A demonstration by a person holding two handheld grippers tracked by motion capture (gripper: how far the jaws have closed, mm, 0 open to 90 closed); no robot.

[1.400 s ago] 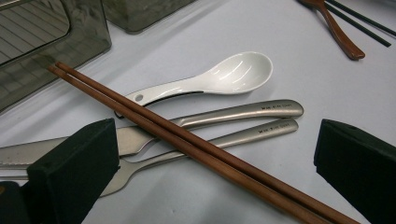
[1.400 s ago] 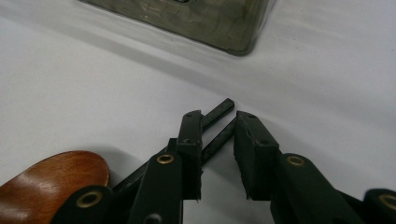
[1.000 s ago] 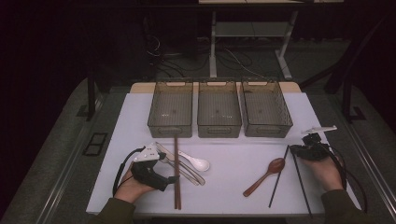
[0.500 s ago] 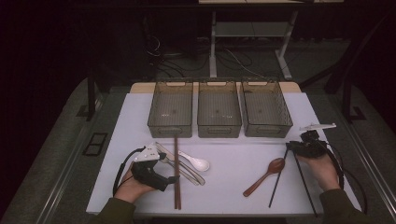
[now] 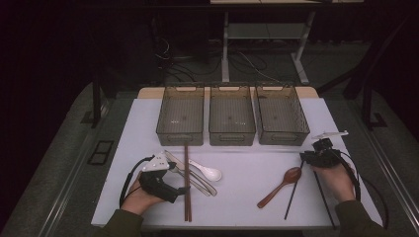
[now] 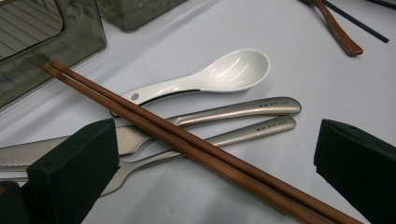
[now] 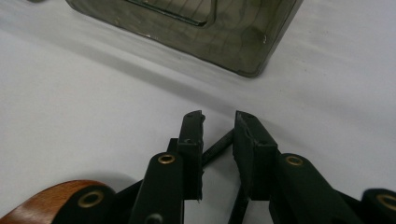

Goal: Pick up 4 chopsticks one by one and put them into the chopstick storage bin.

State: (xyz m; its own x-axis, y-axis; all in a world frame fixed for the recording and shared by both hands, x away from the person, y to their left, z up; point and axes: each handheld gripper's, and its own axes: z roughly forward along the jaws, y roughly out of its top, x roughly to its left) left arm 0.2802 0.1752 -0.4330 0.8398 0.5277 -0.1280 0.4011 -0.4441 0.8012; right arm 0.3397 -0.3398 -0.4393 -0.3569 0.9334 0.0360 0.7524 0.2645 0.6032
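My left gripper rests on the white table at the front left, open wide. Its jaws straddle a pair of brown chopsticks that lies across two metal utensil handles, beside a white ceramic spoon. My right gripper sits at the front right, over the far tip of a black chopstick. Its jaws have just been opening and stand a narrow gap apart, with the black chopstick tip loose between them. A wooden spoon lies just left of that chopstick.
Three smoky see-through bins stand in a row at the back of the table; the right one is just beyond my right gripper. A second black chopstick lies under the right hand. Cables trail from both grippers.
My right gripper has edged a little to the left, over the end of the black chopstick. The left gripper and the cutlery have stayed put.
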